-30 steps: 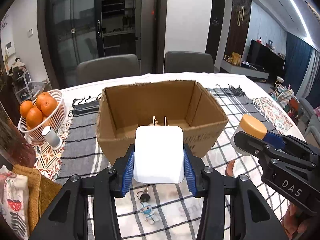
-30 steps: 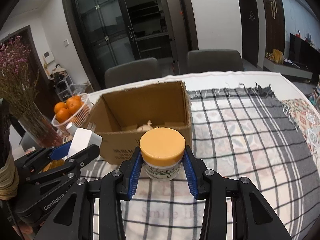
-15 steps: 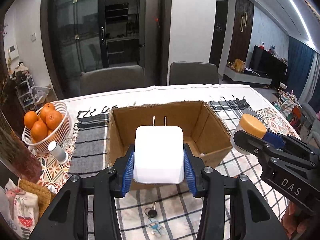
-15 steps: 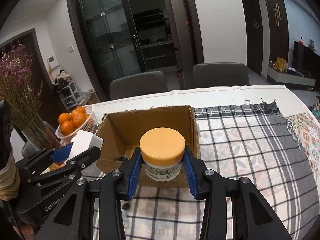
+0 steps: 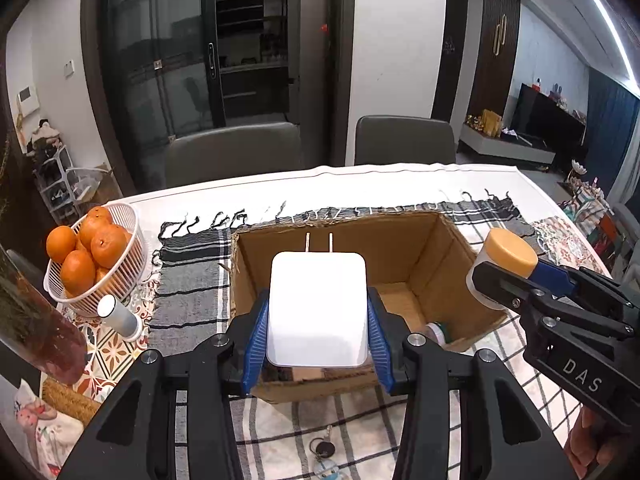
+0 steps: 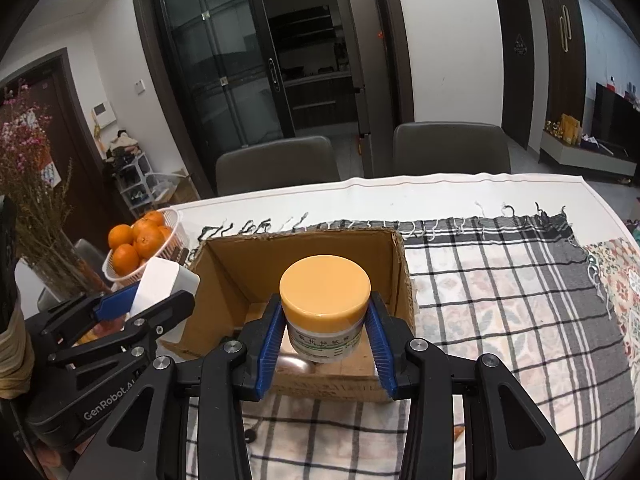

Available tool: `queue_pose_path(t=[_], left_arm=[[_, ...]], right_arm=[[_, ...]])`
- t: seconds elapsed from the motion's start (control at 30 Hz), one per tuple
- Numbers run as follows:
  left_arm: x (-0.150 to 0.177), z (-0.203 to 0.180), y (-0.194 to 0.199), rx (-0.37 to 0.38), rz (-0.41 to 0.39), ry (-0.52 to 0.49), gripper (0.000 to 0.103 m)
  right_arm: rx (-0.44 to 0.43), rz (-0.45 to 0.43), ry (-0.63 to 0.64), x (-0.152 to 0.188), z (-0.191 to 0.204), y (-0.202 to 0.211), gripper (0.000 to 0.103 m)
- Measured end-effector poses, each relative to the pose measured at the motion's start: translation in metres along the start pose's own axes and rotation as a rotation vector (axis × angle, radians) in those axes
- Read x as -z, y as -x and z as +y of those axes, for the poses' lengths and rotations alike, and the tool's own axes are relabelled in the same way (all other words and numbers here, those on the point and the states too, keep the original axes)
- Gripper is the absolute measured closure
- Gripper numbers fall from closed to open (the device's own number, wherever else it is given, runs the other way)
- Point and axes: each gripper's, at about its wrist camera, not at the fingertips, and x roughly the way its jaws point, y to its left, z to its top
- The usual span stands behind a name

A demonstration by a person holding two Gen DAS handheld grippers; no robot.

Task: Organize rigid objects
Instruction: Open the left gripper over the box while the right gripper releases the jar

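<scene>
With the white charger (image 5: 318,308) clamped in the left gripper (image 5: 318,344) and the orange-lidded jar (image 6: 325,304) in the right gripper (image 6: 326,344), both have been raised and advanced above the open cardboard box (image 5: 420,252), so release into it is judged imminent.

The tabletop (image 6: 400,192) carried a white cover and, over it, a fringed plaid cloth (image 6: 500,280). An open cardboard box (image 5: 440,264) stood mid-cloth; a keyring (image 5: 325,449) lay toward the near edge. A basket of oranges (image 5: 120,276) and a small white cylinder (image 5: 120,316) occupied the left edge.
</scene>
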Motion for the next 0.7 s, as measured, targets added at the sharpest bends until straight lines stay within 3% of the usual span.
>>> queue_pose_path(t=[0.5,0.7], left_arm=[[0.002,0.009,-0.048,-0.028,0.121,0.009,0.059],[0.001,0.009,-0.047,-0.064,0.117,0.004,0.059]], right_arm=[[0.065,0.104,0.01,-0.004,-0.01,-0.045,0.061],[0.072,0.148,-0.014,-0.002,-0.013,-0.053,0.061]])
